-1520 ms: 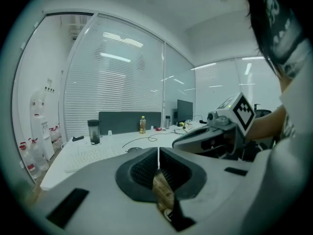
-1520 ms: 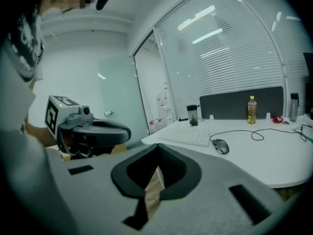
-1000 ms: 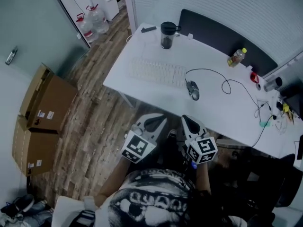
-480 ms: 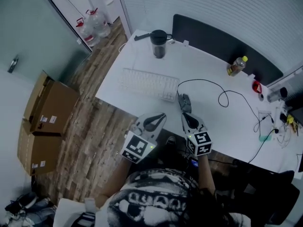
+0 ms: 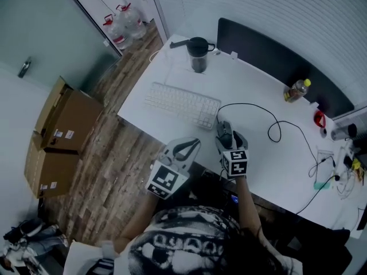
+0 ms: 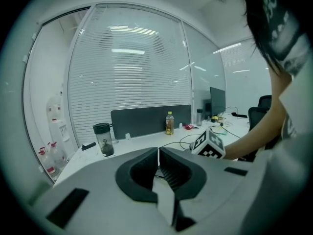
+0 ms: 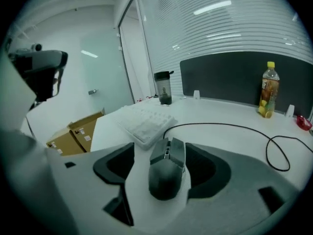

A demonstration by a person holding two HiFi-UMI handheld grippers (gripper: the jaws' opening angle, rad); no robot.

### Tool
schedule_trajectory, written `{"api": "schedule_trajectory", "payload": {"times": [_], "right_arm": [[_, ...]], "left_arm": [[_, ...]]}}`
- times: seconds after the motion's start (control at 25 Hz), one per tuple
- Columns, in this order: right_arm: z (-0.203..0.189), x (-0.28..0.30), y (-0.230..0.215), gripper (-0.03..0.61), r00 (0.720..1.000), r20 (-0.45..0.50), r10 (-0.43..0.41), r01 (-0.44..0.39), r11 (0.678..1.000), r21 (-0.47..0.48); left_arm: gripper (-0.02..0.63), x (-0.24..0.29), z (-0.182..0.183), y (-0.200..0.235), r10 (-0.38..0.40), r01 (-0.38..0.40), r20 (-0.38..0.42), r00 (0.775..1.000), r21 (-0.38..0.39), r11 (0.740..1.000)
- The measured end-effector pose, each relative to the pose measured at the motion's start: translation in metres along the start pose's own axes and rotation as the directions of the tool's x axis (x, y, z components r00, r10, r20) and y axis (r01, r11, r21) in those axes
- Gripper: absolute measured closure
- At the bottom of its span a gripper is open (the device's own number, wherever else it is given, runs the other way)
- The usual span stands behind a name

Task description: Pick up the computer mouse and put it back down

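Note:
The dark grey computer mouse [image 5: 225, 129] lies on the white desk [image 5: 252, 93] just right of the keyboard, with its black cable [image 5: 269, 119] looping away behind it. My right gripper [image 5: 229, 137] is low over the desk's near edge. Its jaws are opening and stand either side of the mouse [image 7: 167, 170], with a gap showing between the pads and the mouse. My left gripper [image 5: 184, 148] hangs in front of the desk edge, off the table. Its jaws [image 6: 159, 153] are shut and hold nothing.
A white keyboard [image 5: 182, 105] lies left of the mouse. A dark lidded cup [image 5: 198, 54] stands at the back left and a yellow-capped bottle [image 5: 298, 89] by the dark divider panel [image 5: 275, 62]. Cardboard boxes [image 5: 57, 136] sit on the wooden floor at left.
My right gripper has travelled forward and down from in front of the desk to the mouse, and its jaws have gone from shut to open around it. The left gripper crept forward.

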State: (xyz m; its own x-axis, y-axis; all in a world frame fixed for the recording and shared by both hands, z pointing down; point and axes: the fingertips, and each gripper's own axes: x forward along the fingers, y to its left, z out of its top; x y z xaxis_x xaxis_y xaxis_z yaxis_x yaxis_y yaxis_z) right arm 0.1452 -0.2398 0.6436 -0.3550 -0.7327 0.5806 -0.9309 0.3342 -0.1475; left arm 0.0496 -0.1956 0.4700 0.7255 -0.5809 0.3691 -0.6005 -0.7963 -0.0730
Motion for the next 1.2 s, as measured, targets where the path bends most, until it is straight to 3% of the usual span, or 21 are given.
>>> {"api": "schedule_trajectory", "payload": {"times": [0.24,0.52,0.84,1.2], "right_arm": [[-0.013,0.038,-0.011,0.239,0.997,-0.073,-0.023,0.024,1.000,0.012],[-0.025,0.050,-0.016,0.268,0.986,-0.135,-0.102,0.102,0.995,-0.012],[-0.013,0.036,-0.017,0.276,0.989,-0.087,-0.123,0.124,0.992,0.004],[0.060,-0.033,-0.010,0.278,0.974,0.080,-0.211,0.202,0.974,0.106]], "left_arm": [[0.607,-0.004,-0.015,0.003,0.038,-0.039,-0.063,0.997,-0.014,0.999],[0.607,-0.013,-0.023,0.014,0.052,-0.054,-0.091,0.994,-0.019,0.998],[0.607,-0.003,-0.016,0.027,-0.073,0.076,-0.072,0.995,0.027,0.997],[0.607,0.015,-0.004,0.049,-0.259,0.260,-0.026,0.966,0.099,0.961]]}}
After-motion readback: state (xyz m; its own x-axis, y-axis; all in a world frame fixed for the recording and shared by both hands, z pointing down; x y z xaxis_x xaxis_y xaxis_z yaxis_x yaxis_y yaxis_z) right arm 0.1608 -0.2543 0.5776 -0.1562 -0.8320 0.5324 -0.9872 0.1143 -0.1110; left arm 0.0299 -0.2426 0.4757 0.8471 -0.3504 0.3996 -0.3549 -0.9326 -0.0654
